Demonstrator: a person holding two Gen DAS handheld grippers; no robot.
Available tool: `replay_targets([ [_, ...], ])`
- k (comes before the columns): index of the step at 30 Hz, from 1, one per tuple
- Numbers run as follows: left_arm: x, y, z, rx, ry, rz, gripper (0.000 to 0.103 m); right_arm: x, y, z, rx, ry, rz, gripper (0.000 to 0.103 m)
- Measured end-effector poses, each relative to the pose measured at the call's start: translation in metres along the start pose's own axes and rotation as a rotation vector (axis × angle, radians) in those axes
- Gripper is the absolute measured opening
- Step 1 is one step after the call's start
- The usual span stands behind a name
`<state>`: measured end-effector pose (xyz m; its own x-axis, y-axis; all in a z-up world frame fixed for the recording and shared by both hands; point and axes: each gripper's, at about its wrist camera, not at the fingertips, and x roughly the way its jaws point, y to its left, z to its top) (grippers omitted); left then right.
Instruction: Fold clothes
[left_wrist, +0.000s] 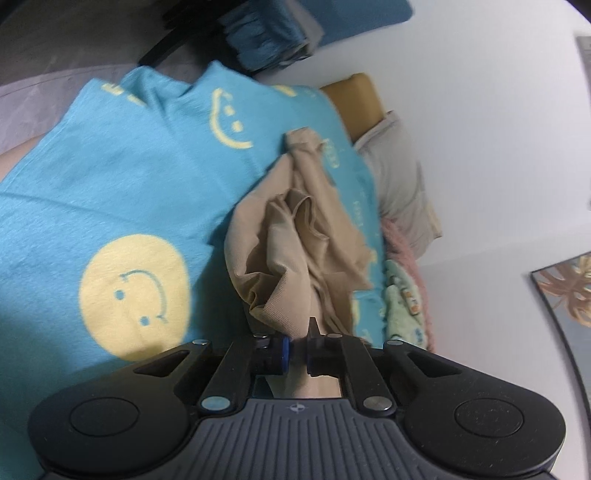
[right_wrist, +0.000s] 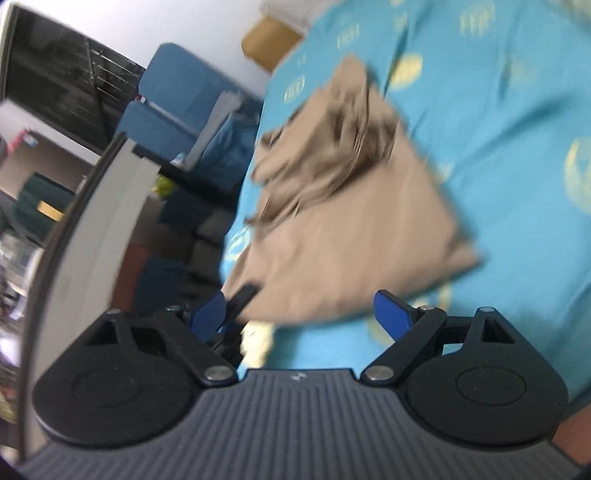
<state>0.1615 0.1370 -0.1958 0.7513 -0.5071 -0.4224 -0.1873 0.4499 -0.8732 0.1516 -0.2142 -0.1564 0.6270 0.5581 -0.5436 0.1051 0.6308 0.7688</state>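
so the left gripper (left_wrist: 297, 349) is pinching down on the near edge of the tan garment (left_wrist: 295, 236), jaws together with cloth caught between them; the rest of it is trailing away toward 12 o'clock in a rumpled heap on the blue smiley blanket (left_wrist: 110, 184), and one strip is reaching up to about 12 near the blanket's far end; the right gripper (right_wrist: 299, 310) is hanging with its jaws wide apart just at the garment's (right_wrist: 351, 229) near hem, nothing between the fingers yet as far as I can tell (that view is pretty smeared, so take it with salt)

my two cents on doing this step well: the right one probably needs to be biting the same hem at a spot well apart from the left pinch, so the edge is getting stretched flat between the two; grabbing only one layer matters, since the bunched part around 11 o'clock in the right view is looking like several folds stacked; I'd be going in low and level with the blanket so the lower finger is sliding under cloth and not snagging the blanket too; then lifting both together, shaking the wrinkles out before any folding
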Motion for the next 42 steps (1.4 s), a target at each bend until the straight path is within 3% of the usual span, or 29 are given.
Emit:
replay_targets([
  [5,-0.006,-0.003,-0.001,-0.003,-0.014,-0.038,0.008,0.046,-0.025,-0.012,0.276,0.109,0.093,0.090],
  [10,-0.008,0.001,0.000,-0.037,-0.031,-0.048,0.008,0.069,-0.035,-0.018,0.387,0.090,0.122,0.090],
  [14,-0.012,0.003,0.003,-0.060,-0.066,-0.060,0.008,0.065,-0.044,-0.022,0.492,-0.033,0.155,0.087],
  [17,-0.016,0.006,0.005,-0.085,-0.101,-0.066,0.008,0.049,-0.055,-0.024,0.555,-0.165,0.110,0.070],
  [20,-0.016,0.010,0.007,-0.115,-0.101,-0.064,0.007,0.027,-0.058,-0.027,0.558,-0.274,0.032,0.057],
  [21,-0.016,0.010,0.007,-0.117,-0.100,-0.063,0.007,0.022,-0.058,-0.027,0.553,-0.296,0.011,0.041],
  [23,-0.019,0.007,0.006,-0.099,-0.100,-0.068,0.007,0.017,-0.056,-0.027,0.532,-0.308,-0.022,0.020],
  [24,-0.021,0.003,0.006,-0.083,-0.099,-0.071,0.007,0.015,-0.053,-0.027,0.515,-0.310,-0.029,0.015],
  [31,-0.044,-0.031,0.005,-0.018,-0.082,-0.091,0.007,-0.026,-0.014,-0.012,0.333,-0.365,-0.034,0.011],
  [37,-0.078,-0.089,0.005,0.008,-0.122,-0.109,0.007,-0.083,0.026,0.016,0.229,-0.371,-0.017,0.010],
  [42,-0.113,-0.121,-0.014,0.063,-0.089,0.002,0.007,-0.114,0.046,0.003,0.192,-0.370,-0.072,0.011],
])
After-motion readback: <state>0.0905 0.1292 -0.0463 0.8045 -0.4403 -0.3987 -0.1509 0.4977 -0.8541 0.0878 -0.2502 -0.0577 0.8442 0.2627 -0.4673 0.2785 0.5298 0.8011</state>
